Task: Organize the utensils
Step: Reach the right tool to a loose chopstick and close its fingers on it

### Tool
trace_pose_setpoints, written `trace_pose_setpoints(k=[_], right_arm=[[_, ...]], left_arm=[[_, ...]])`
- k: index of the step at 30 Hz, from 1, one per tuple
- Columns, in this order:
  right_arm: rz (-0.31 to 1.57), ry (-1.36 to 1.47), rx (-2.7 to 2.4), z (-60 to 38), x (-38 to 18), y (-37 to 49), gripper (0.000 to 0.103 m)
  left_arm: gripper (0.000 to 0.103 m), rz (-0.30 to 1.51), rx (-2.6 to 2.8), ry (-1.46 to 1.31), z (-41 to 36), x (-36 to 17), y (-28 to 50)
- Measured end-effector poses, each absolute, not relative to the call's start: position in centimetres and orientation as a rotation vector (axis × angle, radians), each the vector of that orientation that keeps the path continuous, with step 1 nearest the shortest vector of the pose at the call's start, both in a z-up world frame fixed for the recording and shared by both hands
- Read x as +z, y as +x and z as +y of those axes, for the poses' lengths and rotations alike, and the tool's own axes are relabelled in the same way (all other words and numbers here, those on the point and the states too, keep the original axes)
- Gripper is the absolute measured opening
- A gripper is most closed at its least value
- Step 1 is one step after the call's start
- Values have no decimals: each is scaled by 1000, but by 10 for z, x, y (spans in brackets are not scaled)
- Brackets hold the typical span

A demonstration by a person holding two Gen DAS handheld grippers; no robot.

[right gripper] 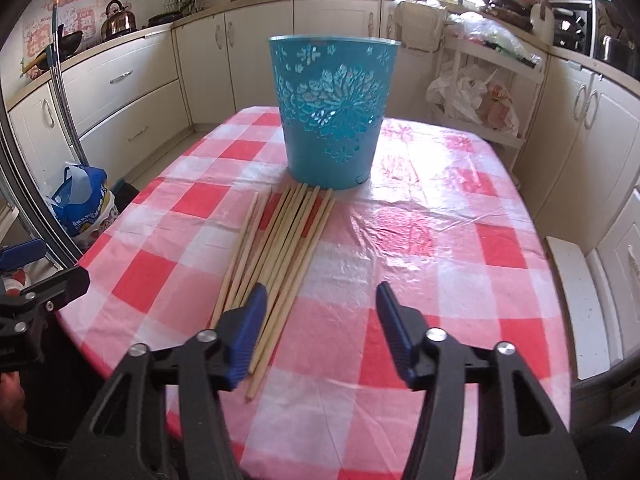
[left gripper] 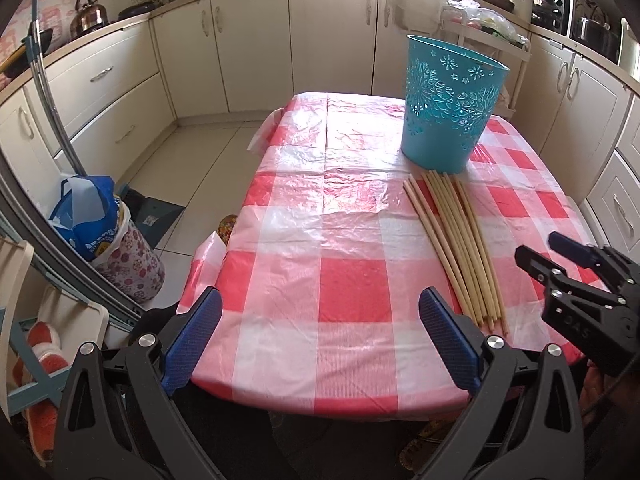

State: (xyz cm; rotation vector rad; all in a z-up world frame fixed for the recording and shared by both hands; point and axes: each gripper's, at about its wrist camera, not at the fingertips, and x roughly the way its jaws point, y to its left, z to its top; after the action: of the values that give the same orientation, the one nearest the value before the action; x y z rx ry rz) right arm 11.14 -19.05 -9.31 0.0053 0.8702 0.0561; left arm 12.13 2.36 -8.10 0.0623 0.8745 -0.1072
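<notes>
The wooden chopsticks [right gripper: 276,264] are laid in a fan on the checked worktop [right gripper: 440,280], their far ends just before the turquoise bucket [right gripper: 332,116]. The right claw [right gripper: 320,332] is held partly open, empty, its left finger over their near ends. The left claw [left gripper: 320,336] is spread wide, empty. No writing can be read clearly.

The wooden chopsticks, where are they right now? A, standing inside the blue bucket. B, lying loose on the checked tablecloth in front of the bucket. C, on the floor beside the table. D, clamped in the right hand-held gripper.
B: the chopsticks lie fanned out flat on the tablecloth, their far ends near the base of the blue bucket, held by nothing.
</notes>
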Motion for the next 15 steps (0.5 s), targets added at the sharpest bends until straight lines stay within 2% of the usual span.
trace_pose_setpoints(k=[2, 7, 15], right_arm=[[889, 25, 68, -192, -100, 122, 42], [910, 27, 67, -191, -111, 140, 40], [949, 24, 45, -191, -127, 171, 28]], left_arm=[[95, 873, -105, 60, 22, -82, 127], [95, 878, -110, 56, 19, -87, 136], [95, 890, -122, 55, 11, -94, 151]])
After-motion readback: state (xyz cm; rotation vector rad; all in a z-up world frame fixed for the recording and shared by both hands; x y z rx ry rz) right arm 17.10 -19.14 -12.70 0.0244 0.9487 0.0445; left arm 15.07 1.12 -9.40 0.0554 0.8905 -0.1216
